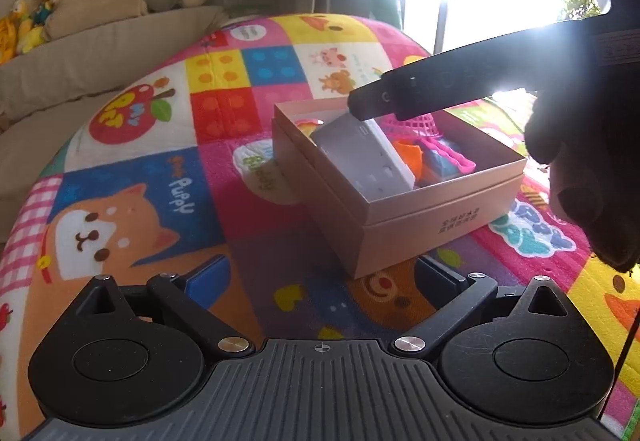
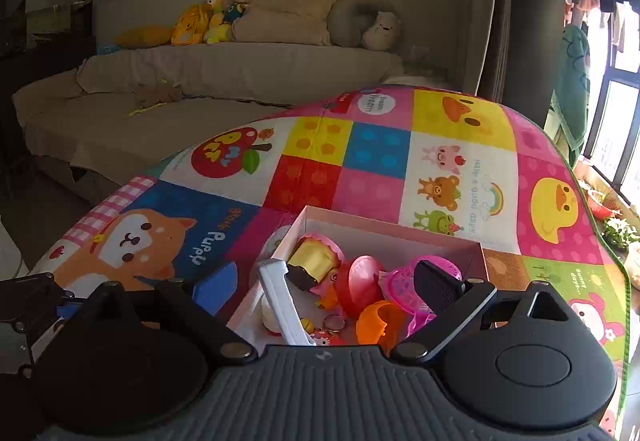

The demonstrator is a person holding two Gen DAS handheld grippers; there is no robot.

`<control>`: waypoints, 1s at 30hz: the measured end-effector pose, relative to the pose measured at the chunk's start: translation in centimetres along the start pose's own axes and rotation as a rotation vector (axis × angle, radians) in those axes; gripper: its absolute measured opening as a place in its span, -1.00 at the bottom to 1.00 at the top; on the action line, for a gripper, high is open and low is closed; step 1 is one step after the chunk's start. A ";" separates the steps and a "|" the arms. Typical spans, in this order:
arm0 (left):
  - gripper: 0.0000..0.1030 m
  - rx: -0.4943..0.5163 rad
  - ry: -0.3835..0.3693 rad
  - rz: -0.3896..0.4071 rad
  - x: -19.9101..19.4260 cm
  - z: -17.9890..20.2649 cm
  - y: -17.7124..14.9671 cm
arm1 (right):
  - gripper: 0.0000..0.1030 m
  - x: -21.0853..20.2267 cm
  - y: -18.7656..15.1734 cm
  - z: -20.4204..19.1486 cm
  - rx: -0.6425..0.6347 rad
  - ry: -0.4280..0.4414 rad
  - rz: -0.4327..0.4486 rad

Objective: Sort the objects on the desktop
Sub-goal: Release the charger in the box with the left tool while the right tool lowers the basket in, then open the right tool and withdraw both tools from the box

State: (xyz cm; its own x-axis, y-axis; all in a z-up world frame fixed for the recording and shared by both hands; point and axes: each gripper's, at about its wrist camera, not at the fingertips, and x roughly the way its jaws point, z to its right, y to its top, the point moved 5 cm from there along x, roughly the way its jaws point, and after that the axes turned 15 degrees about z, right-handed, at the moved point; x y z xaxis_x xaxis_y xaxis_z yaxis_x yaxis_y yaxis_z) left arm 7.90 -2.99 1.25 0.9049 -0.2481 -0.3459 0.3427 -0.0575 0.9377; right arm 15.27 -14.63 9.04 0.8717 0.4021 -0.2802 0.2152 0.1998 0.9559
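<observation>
My right tool (image 2: 324, 289), jaws apart and empty, hangs over the pink box (image 1: 420, 229) where the white power strip (image 1: 368, 157) leans, long axis slanting away; my left tool (image 1: 320, 277), likewise apart, sits short of it.

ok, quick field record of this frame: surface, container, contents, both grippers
surface: patchwork cartoon play mat
container: open pink cardboard box, on the mat
contents: white power strip leaning tilted inside; orange cup, pink mesh basket, gold-wrapped item
left gripper: open, empty, short of the box
right gripper: open, over the box, holding nothing
</observation>
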 end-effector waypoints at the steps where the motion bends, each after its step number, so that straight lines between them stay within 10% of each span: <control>1: 0.96 0.007 -0.006 0.000 -0.1 0.2 -0.1 | 0.87 0.6 -0.1 -0.1 -0.010 -0.013 -0.004; 8: 0.98 -0.005 0.048 0.002 -0.6 -1.4 0.1 | 0.75 2.6 -0.7 8.3 0.129 -0.329 -0.007; 22: 1.00 0.007 0.107 -0.063 -0.5 0.4 -3.0 | 1.00 -7.9 -7.8 6.8 0.230 -0.305 -0.027; 30: 1.00 -0.034 0.163 -0.111 0.3 0.2 -4.3 | 1.00 -7.9 -13.4 3.6 0.216 -0.249 -0.206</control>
State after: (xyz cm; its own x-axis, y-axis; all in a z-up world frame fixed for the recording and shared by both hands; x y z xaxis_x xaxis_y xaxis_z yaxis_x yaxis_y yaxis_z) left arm 6.66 -3.05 -2.87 0.8892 -0.0819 -0.4501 0.4482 -0.0419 0.8930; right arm 7.05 -23.68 -1.23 0.8752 0.1385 -0.4635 0.4612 0.0505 0.8859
